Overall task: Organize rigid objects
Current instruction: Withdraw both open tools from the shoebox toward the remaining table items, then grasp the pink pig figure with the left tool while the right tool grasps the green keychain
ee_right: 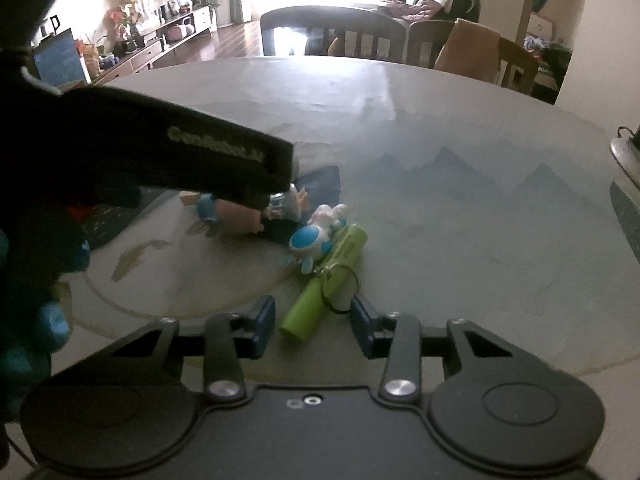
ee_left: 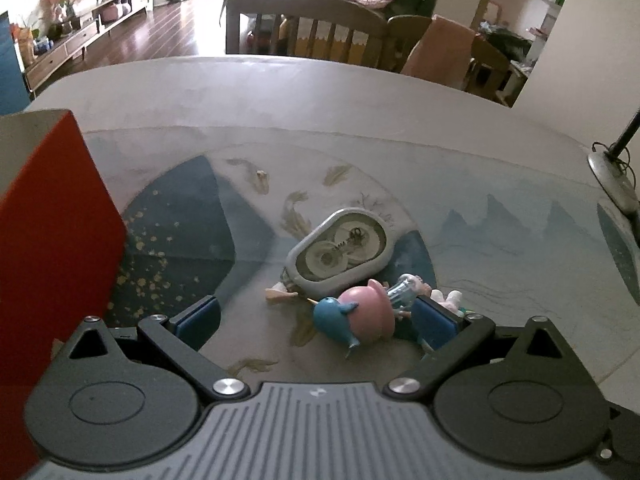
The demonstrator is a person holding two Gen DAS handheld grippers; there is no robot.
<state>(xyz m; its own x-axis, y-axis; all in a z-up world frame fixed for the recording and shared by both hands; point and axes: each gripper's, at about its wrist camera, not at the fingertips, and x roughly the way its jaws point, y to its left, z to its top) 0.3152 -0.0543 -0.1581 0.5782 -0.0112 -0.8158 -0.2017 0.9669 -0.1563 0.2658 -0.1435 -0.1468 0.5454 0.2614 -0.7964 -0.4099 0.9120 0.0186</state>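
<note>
Left gripper (ee_left: 316, 316), jaws spread, brackets the pink-and-blue toy (ee_left: 356, 314); right gripper (ee_right: 314, 322), jaws spread, frames the green tube (ee_right: 324, 284). Red box (ee_left: 52, 240) at nine o'clock, apparently the bin; sorting seems barely begun.

On a round table (ee_right: 460, 152) printed with mountains, we see our right tool (ee_right: 313, 322) with its fingers spread, a lime-green tube (ee_right: 324, 286) with a key ring (ee_right: 340, 288) lying between and just ahead of them. A blue-and-white figurine (ee_right: 310, 242) touches the tube's far end. At left, our left tool (ee_right: 276, 200) reaches down over a pink-and-blue toy (ee_right: 230, 214); its fingers are hidden.
</note>
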